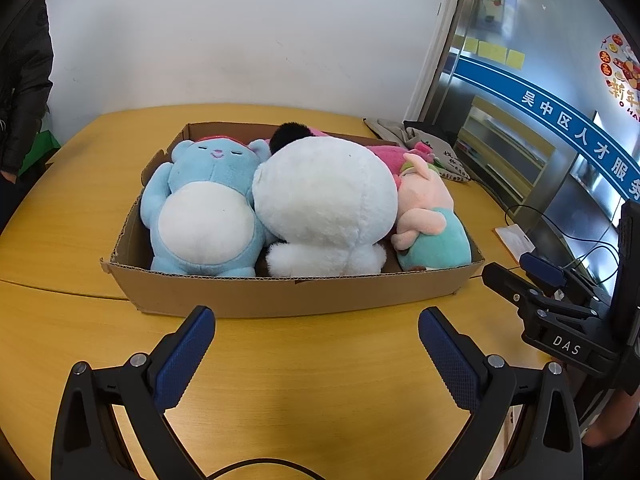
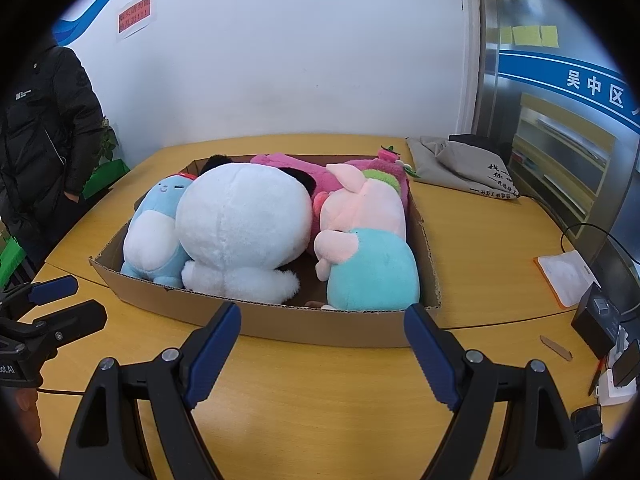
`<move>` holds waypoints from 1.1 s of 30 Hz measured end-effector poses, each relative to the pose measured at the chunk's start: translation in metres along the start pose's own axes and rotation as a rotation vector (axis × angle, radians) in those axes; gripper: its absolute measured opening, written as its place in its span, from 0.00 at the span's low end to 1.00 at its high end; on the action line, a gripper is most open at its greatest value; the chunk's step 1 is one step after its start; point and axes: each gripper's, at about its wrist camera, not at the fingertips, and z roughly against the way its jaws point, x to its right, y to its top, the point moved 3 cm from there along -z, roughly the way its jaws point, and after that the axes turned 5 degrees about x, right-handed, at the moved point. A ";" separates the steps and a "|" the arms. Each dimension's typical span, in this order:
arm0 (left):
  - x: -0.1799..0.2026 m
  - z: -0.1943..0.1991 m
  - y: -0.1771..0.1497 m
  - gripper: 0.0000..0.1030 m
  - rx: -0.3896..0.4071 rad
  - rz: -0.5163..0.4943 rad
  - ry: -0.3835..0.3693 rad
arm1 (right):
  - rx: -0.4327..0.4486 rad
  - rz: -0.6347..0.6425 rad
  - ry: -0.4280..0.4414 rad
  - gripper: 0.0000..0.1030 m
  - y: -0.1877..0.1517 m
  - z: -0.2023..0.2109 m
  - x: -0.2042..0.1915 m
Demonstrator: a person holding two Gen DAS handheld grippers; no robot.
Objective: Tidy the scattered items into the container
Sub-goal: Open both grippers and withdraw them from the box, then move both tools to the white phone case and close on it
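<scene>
A shallow cardboard box (image 1: 280,294) (image 2: 320,326) sits on the yellow table. It holds a blue bear plush (image 1: 204,208) (image 2: 154,232), a large white plush (image 1: 324,204) (image 2: 240,224), a pink pig plush in teal (image 1: 432,224) (image 2: 368,240) and a magenta plush (image 1: 388,154) (image 2: 320,176) at the back. My left gripper (image 1: 316,324) is open and empty just in front of the box. My right gripper (image 2: 322,320) is open and empty at the box's near wall; it also shows at the right of the left wrist view (image 1: 516,276).
A grey cloth bag (image 2: 460,164) (image 1: 424,140) lies behind the box on the right. A white pouch (image 2: 564,276), black devices (image 2: 600,320) and cables sit at the table's right edge. A person in a black jacket (image 2: 44,128) stands at the left.
</scene>
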 end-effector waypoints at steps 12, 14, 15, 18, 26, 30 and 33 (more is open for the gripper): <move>0.028 -0.020 -0.016 1.00 -0.093 -0.015 -0.082 | -0.018 -0.022 0.006 0.81 -0.026 0.014 0.029; 0.042 -0.026 -0.024 1.00 -0.126 -0.027 -0.121 | -0.062 -0.047 -0.010 0.81 -0.049 0.021 0.053; 0.049 -0.030 -0.028 1.00 -0.145 -0.035 -0.143 | -0.085 -0.062 -0.018 0.81 -0.061 0.024 0.065; 0.084 -0.044 -0.049 0.97 -0.232 -0.086 -0.228 | -0.160 -0.112 -0.060 0.81 -0.094 0.035 0.096; 0.170 -0.078 -0.104 0.77 -0.434 -0.246 -0.337 | -0.336 -0.093 -0.080 0.78 -0.161 0.049 0.102; 0.197 -0.096 -0.121 0.44 -0.500 -0.333 -0.321 | -0.409 -0.047 -0.030 0.61 -0.184 0.047 0.078; 0.203 -0.105 -0.130 0.22 -0.533 -0.365 -0.293 | -0.422 -0.026 -0.020 0.37 -0.191 0.044 0.068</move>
